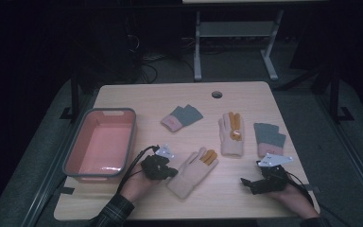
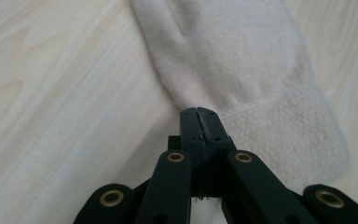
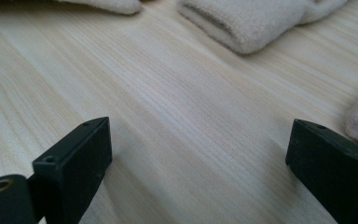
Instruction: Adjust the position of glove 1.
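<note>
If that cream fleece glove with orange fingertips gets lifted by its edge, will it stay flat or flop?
Likely flop: the cream fleece glove with orange fingertips looks soft and lies limp on the wooden table. Probably light, being thin fabric. The fuzzy pile should resist slipping from the left gripper, whose jaws are shut at its edge.

The right claw [image 3: 200,158] hangs low over the pale wooden counter [image 3: 168,107], jaws spread wide with nothing between them; a cream glove cuff [image 3: 247,21] lies ahead.
</note>
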{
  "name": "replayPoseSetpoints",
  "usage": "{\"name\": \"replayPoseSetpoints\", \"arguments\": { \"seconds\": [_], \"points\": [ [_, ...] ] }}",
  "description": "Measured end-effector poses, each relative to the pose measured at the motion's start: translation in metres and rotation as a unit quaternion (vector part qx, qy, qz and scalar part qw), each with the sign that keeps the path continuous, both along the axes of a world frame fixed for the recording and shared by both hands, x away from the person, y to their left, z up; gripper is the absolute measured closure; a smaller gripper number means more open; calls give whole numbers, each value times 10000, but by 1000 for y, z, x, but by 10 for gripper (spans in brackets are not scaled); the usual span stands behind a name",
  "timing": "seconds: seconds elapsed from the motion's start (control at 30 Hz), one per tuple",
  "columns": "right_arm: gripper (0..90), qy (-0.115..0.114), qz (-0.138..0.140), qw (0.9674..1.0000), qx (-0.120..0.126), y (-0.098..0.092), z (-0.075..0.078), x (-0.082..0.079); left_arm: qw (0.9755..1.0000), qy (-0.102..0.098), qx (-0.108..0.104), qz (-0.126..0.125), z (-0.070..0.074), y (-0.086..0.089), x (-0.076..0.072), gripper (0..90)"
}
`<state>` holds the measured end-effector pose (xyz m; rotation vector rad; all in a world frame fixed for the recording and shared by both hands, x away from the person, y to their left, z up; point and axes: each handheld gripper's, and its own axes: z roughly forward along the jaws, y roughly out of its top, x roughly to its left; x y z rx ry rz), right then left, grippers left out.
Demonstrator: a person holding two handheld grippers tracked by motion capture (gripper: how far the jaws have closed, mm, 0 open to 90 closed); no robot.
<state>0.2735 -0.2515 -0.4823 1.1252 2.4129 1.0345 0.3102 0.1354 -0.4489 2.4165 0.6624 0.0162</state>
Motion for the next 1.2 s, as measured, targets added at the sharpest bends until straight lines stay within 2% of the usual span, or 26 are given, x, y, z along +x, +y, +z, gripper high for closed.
{"name": "replayPoseSetpoints", "arguments": {
  "seconds": [0.1, 0.13, 0.2, 0.27, 0.37, 0.4, 0.43, 0.53, 0.63, 0.67, 0.77, 0.8, 0.87, 0.93, 0.97, 1.2],
  "points": [
    [67, 1, 0, 10000, 1, 0, 0, 0, 10000, -30, 7, -78, 1, 1, -3, 894],
    [67, -4, 3, 10000, 0, 0, 0, 0, 10000, -15, -52, -31, 1, 0, -5, 894],
    [66, 0, 0, 10000, 1, 0, 0, 0, 9999, -15, 23, -123, 2, 1, -6, 894],
    [67, 0, 1, 10000, 1, 0, 0, 0, 10000, -33, -39, -42, 2, 1, -7, 884],
    [67, -1, 2, 10000, 1, 0, 0, 0, 9997, -144, -197, 61, 8, 2, -7, 771],
    [66, 0, 0, 10000, 1, 0, 0, 0, 9997, -144, -197, 61, 8, 2, -7, 725],
    [66, 2, 0, 10000, 1, 0, 0, 0, 9992, -267, -244, 146, 11, 2, -9, 675],
    [67, -3, 2, 10000, -1, 0, 0, 0, 9989, -330, -256, 201, 10, 2, -11, 557],
    [67, 1, 0, 10000, 1, 0, 0, 0, 9985, -357, -329, 234, 8, 4, -11, 489],
    [66, 0, 0, 10000, 1, 0, 0, 0, 9988, -321, -295, 217, 8, 4, -12, 478],
    [67, -2, 1, 10000, 0, 0, 0, 0, 9990, -217, -320, 205, 4, 5, -14, 562],
    [67, -1, 1, 10000, 0, 0, 0, 0, 9995, -180, -248, 118, 3, 5, -15, 607],
    [67, -2, 1, 10000, -1, 0, 0, 0, 9997, -102, -226, 29, 2, 4, -18, 717],
    [67, -2, 1, 10000, 0, 0, 0, 0, 9997, -72, -224, -10, 2, 3, -20, 783],
    [67, -2, 2, 10000, -1, 0, 0, 0, 9998, -51, -179, -90, 2, 2, -22, 783],
    [67, -3, 2, 10000, -1, 0, 0, 0, 9988, 157, -334, -319, 1, -12, -31, 813]
  ]
}}
